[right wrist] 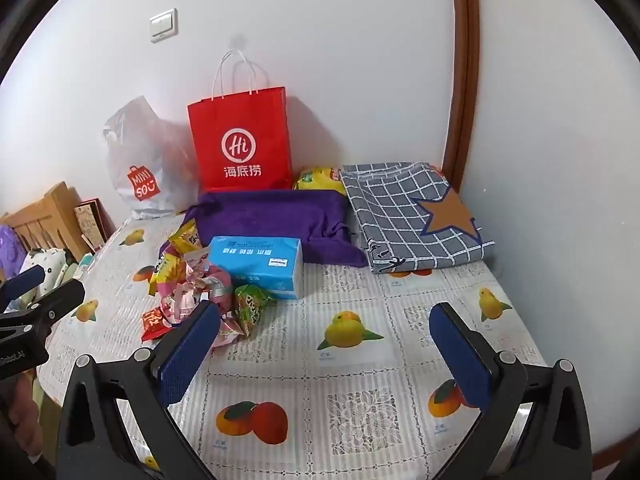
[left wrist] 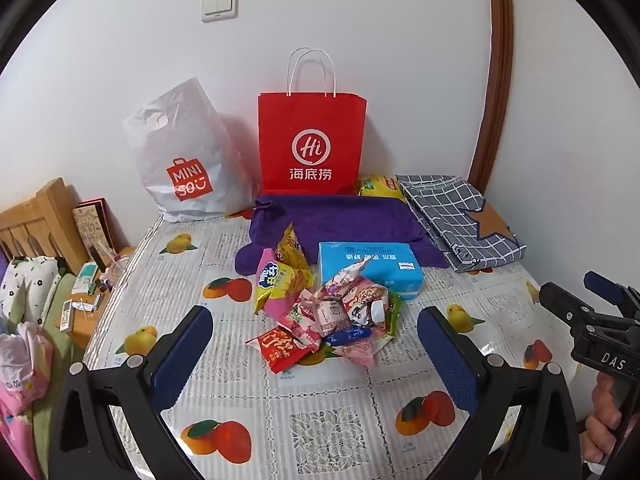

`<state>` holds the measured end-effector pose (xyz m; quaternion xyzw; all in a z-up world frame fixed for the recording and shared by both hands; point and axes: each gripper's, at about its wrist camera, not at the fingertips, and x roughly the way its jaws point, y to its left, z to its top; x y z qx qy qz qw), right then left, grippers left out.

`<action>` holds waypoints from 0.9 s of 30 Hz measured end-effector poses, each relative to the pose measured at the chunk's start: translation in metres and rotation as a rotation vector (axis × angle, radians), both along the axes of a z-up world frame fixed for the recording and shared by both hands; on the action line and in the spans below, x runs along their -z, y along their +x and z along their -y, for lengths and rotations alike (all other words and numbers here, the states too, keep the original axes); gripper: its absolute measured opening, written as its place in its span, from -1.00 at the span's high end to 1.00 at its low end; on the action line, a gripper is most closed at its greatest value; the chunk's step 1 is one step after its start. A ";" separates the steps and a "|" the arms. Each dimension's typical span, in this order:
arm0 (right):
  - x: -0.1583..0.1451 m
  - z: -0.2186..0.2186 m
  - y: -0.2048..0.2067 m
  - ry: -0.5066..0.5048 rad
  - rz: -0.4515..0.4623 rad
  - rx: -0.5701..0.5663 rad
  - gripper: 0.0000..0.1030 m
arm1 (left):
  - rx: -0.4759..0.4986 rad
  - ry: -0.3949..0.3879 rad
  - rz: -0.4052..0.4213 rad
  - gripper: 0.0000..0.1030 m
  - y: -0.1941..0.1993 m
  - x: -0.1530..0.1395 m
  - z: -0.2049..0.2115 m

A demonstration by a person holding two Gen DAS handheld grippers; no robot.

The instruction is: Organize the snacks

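The white bag (left wrist: 188, 156) says "MINISO", the red bag (left wrist: 311, 142) "Hi"; what they hold is hidden. The snacks (left wrist: 324, 308) lie heaped on the table (left wrist: 320, 420) beside a blue tissue pack (left wrist: 372, 266). Left gripper (left wrist: 316, 356) and right gripper (right wrist: 326, 354) are both spread, empty.

Plain white wall (left wrist: 400, 40) with a double light switch (left wrist: 219, 5) upper left, brown wooden trim (left wrist: 498, 80) curving down the right (fisheye), wooden headboard (left wrist: 40, 216) far left.

Home bedroom, wooden headboard (left wrist: 38, 216), floral pillow (left wrist: 28, 284), fruit-print tablecloth (left wrist: 328, 408), shopping bags against wall
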<state>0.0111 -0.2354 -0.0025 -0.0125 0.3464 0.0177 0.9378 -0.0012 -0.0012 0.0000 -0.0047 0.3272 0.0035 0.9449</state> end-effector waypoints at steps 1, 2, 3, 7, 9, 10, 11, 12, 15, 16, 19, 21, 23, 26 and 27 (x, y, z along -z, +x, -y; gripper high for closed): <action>0.000 -0.001 -0.001 0.000 0.001 -0.001 -1.00 | 0.007 -0.024 0.016 -0.99 -0.002 0.000 -0.003; -0.001 -0.001 -0.001 0.002 0.001 -0.004 -1.00 | 0.004 -0.023 0.019 -0.99 -0.002 0.000 -0.003; -0.001 -0.002 -0.001 0.002 -0.002 -0.006 -1.00 | 0.008 -0.021 0.013 -0.99 -0.001 0.000 -0.002; -0.006 0.002 -0.004 0.017 0.015 -0.001 -1.00 | 0.014 -0.026 0.012 -0.99 -0.003 -0.002 -0.003; -0.005 0.002 -0.002 0.021 0.013 0.004 -1.00 | 0.014 -0.024 0.012 -0.99 -0.003 -0.004 -0.002; -0.003 0.003 -0.002 0.024 0.017 0.007 -1.00 | 0.014 -0.024 0.011 -0.99 -0.003 -0.004 -0.003; -0.009 0.006 -0.007 0.025 0.018 0.015 -1.00 | 0.012 -0.026 0.010 -0.99 -0.003 -0.004 -0.003; -0.009 0.006 -0.007 0.027 0.016 0.015 -1.00 | 0.012 -0.027 0.011 -0.99 -0.003 -0.003 -0.003; -0.010 0.005 -0.006 0.025 0.016 0.012 -1.00 | 0.013 -0.025 0.010 -0.99 -0.002 -0.003 -0.003; -0.009 0.004 -0.006 0.023 0.016 0.015 -1.00 | 0.013 -0.025 0.011 -0.99 -0.003 -0.003 -0.003; -0.009 0.004 -0.007 0.017 0.021 0.014 -1.00 | 0.013 -0.026 0.011 -0.99 -0.003 -0.005 -0.004; -0.010 0.003 -0.007 0.015 0.019 0.013 -1.00 | 0.013 -0.026 0.012 -0.99 -0.003 -0.006 -0.004; -0.010 0.003 -0.009 0.018 0.024 0.010 -1.00 | 0.011 -0.023 0.012 -0.99 -0.002 -0.012 -0.002; -0.010 0.003 -0.009 0.018 0.024 0.007 -1.00 | 0.011 -0.026 0.011 -0.99 -0.002 -0.014 -0.003; -0.011 0.002 -0.009 0.017 0.024 0.006 -1.00 | 0.012 -0.024 0.011 -0.99 -0.002 -0.014 -0.003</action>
